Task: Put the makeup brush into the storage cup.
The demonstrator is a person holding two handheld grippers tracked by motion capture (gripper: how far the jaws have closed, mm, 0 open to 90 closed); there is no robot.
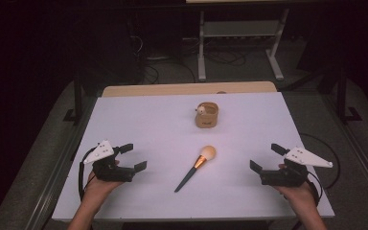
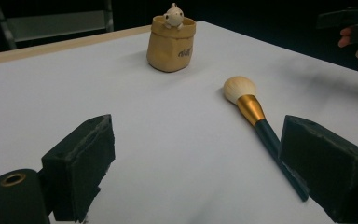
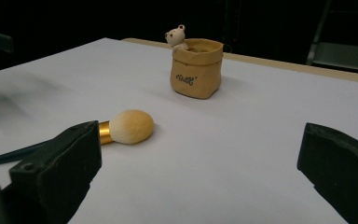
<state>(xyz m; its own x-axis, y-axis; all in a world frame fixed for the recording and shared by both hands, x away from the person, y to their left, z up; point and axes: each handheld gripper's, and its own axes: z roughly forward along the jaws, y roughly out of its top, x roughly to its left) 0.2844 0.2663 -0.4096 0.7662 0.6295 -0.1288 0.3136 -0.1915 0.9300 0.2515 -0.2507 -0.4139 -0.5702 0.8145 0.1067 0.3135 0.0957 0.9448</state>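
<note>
At the left of the white desk [image 1: 139,120], the left gripper [image 1: 135,157] rests low near the front edge in the person's left hand [image 1: 97,184], its jaws spread wide with nothing between them — in the left gripper view the same wide gap frames bare desk. Near the middle lies a makeup brush [image 1: 195,167], flat on the desk, its pale fluffy head toward the far side, a gold ferrule behind it and a dark handle slanting back toward the front left. Beyond it, well apart, stands a small tan pouch-shaped holder [image 1: 206,116], upright, with a little bear figure [image 3: 175,36] perched at its rim and dark lettering on its side. At the right, the right gripper [image 1: 265,159] sits in the person's right hand [image 1: 301,191], jaws likewise wide and holding nothing — both grippers well apart from the brush
</note>
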